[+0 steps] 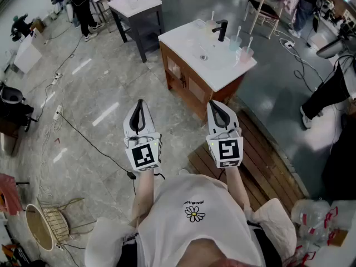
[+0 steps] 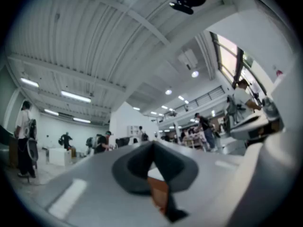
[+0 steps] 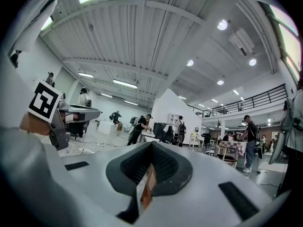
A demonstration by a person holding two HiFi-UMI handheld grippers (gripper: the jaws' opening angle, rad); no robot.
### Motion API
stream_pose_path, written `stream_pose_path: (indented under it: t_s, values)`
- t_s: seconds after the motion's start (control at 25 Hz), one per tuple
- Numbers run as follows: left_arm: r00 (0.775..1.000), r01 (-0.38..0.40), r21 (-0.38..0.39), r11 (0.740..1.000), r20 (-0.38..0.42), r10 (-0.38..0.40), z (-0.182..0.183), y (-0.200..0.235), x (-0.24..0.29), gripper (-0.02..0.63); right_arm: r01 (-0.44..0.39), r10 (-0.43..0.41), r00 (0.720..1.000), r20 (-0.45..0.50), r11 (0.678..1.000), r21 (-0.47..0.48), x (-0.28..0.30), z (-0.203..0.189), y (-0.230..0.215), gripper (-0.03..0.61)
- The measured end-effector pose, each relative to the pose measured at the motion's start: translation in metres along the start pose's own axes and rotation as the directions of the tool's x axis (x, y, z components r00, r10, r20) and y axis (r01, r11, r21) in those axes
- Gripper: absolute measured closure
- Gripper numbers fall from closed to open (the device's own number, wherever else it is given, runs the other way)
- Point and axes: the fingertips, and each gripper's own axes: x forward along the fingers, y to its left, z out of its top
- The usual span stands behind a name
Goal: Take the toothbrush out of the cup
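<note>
Both my grippers are empty, their pads pressed together. The left gripper (image 1: 139, 105) and the right gripper (image 1: 215, 107) sit side by side at the centre of the head view, well apart from the white basin top (image 1: 189, 40). There, upper centre-right, a toothbrush (image 1: 238, 32) stands in a bluish cup (image 1: 235, 44), just beside a pink cup (image 1: 246, 53).
</note>
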Motion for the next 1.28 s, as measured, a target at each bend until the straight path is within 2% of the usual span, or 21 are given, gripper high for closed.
stream_pose_path:
  t_s: [0.56,0.92,1.28]
  values:
    - [1.0,0.005,0.003,1.0,-0.023,-0.005,-0.011,-0.003,0.003,0.609,-0.051,0.051,0.999,-0.009,0.998,0.042,0.007,-0.012,0.006,0.58]
    - [0.997,-0.042,-0.004,0.999,-0.058,0.042,-0.033,0.017,0.004,0.608,-0.164,0.166,0.986,-0.017,0.982,0.092,0.028,-0.028,0.032,0.58]
    - [0.998,-0.052,-0.026,0.998,-0.021,0.051,-0.056,0.058,0.089,0.607,-0.185,0.187,0.981,-0.041,0.982,0.048,0.116,-0.041,0.022,0.578]
